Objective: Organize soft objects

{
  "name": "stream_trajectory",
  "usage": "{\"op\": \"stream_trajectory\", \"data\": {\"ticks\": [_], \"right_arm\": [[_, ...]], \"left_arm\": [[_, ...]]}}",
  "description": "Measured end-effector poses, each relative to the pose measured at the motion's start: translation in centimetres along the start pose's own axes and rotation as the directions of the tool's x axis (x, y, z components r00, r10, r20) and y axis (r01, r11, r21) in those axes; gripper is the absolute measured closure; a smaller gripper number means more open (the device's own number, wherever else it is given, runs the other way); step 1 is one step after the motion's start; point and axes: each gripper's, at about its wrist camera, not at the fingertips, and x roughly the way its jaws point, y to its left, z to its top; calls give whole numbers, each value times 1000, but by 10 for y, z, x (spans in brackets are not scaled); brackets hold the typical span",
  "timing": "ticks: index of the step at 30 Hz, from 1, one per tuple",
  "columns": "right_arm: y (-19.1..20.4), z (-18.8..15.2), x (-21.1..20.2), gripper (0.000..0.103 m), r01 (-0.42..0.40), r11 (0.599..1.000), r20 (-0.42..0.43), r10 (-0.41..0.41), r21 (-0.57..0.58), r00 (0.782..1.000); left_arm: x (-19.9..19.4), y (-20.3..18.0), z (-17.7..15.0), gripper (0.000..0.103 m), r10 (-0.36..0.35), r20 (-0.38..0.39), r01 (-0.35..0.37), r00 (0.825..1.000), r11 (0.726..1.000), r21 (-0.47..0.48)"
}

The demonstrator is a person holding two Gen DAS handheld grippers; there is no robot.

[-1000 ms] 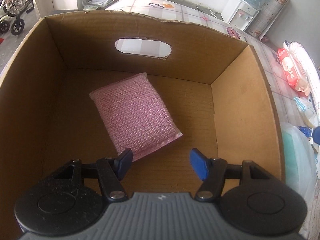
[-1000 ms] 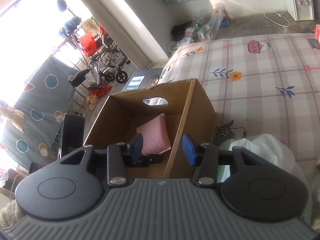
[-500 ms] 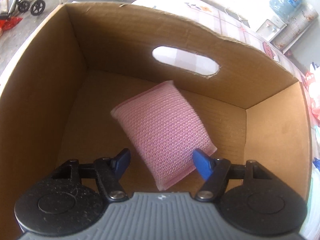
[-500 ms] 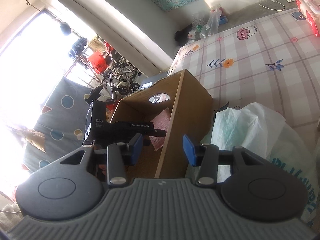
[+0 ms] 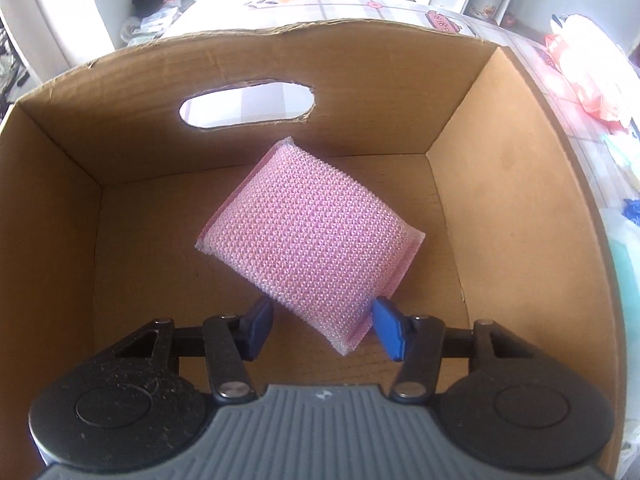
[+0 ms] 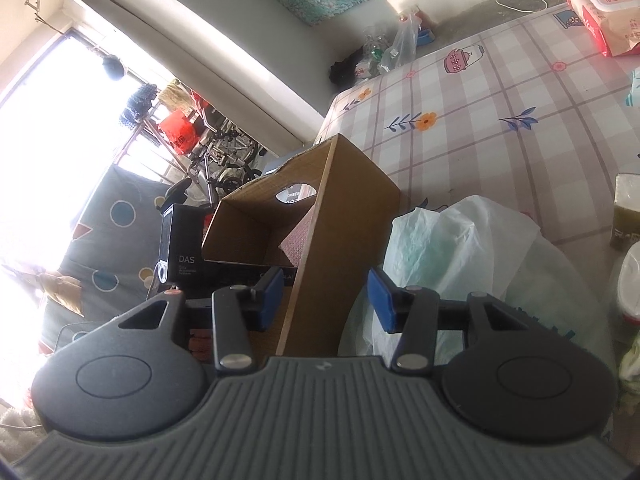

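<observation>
Closing around the pink sponge (image 5: 316, 236) in the cardboard box (image 5: 520, 216), left gripper (image 5: 320, 328); right gripper (image 6: 326, 296) opening, empty.

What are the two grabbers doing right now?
Left hand-held gripper: jaws closing around the pink sponge, not gripping it yet.
Right hand-held gripper: open, opening wider, holding nothing.

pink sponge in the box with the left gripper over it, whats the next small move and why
Probably finish closing. The left gripper points down into the cardboard box, its jaws are closing, and the near corner of the pink sponge sits between the blue pads, the right one at its edge. No firm squeeze shows yet, so lifting now would likely drop it.
</observation>
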Motion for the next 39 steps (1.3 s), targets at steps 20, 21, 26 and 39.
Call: {"op": "stream_trajectory", "data": {"ticks": [20, 21, 26, 39], "right_arm": [[-11, -4, -3, 42, 8, 999, 10, -8, 39, 1000], [-12, -4, -4, 42, 8, 999, 11, -9, 41, 1000], [-17, -6, -9, 41, 14, 999, 17, -15, 48, 1000], [-37, -10, -22, 41, 41, 996, 34, -44, 79, 998]], "left_arm": [[10, 30, 38, 9, 9, -45, -34, 999, 801, -597], [12, 28, 39, 9, 19, -49, -45, 999, 798, -601], [24, 2, 41, 11, 108, -63, -125, 992, 865, -486], [15, -9, 36, 14, 17, 56, -10, 998, 993, -117]]}}
